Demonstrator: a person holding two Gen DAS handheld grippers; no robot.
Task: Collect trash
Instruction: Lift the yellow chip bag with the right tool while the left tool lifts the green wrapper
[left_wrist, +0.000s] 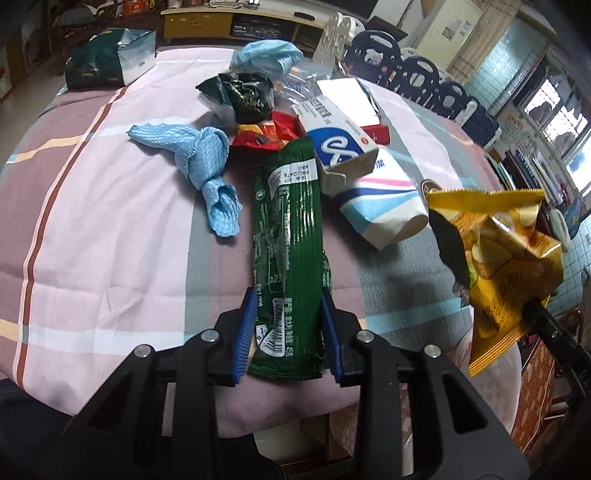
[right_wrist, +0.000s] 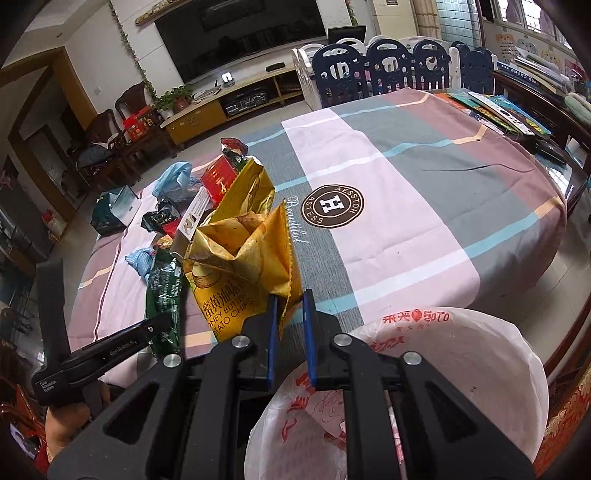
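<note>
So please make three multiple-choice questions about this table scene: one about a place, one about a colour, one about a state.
1. Where does the white plastic bag sit, in the right wrist view?
A. In the middle of the table
B. At the near table edge, just below the right tongs
C. On the TV cabinet

2. What colour is the long wrapper between the left tongs?
A. Green
B. Red
C. White

3. What state are the right tongs in?
A. Wide open, holding nothing
B. Shut on the blue cloth
C. Shut on the yellow chip bag, which is lifted off the table

Answers: 1 B, its open mouth shows directly under the tongs. 2 A, dark green foil lies between the blue pads. 3 C, the bag's edge sits pinched between the pads and the left wrist view shows it in the air.
</note>
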